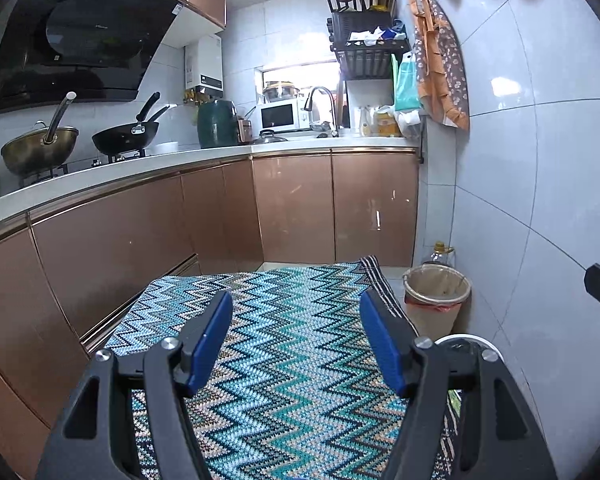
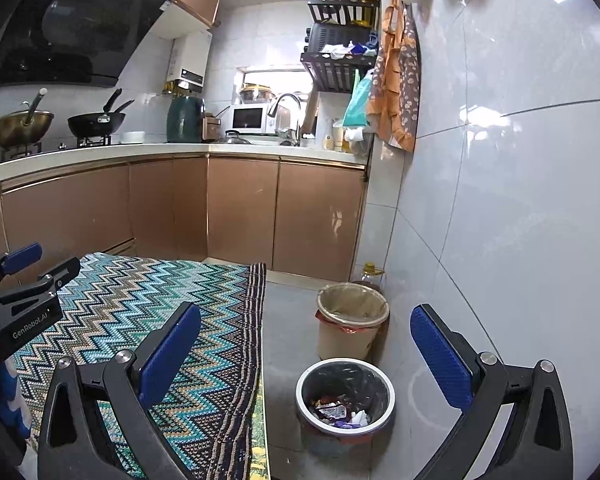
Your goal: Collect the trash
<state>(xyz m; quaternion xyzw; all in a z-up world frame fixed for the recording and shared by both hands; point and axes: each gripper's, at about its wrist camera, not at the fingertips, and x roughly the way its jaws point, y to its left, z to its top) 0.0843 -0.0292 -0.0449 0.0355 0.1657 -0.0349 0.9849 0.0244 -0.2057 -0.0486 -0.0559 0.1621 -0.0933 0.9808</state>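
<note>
We are standing in a narrow kitchen, looking along two handheld grippers toward the far counter. Our left gripper (image 1: 296, 340) hangs over a zigzag-patterned rug (image 1: 292, 360) in blues and teals, its blue-padded jaws spread wide with nothing between them. Our right gripper (image 2: 306, 360) is also spread wide and empty, and it frames what matters here — a round bin with a pale rim (image 2: 345, 394) on the grey floor just beside the rug's right edge.

That near bin is lined with a dark bag and already holds trash: crumpled wrappers and scraps lie at its bottom, well below the rim. Beyond it, near the tiled wall, stands a second, beige bin (image 2: 352, 326) with a light liner; from here we cannot tell whether anything is inside. A bottle with a yellow cap (image 2: 373, 272) sits behind it in the corner.

As for progress, we judge the job barely begun or between steps: neither gripper carries anything, and neither bag has been lifted or tied. No loose litter shows on the rug or floor. What seems left — gathering the filled liner from the near bin, and perhaps checking the beige one.
</note>
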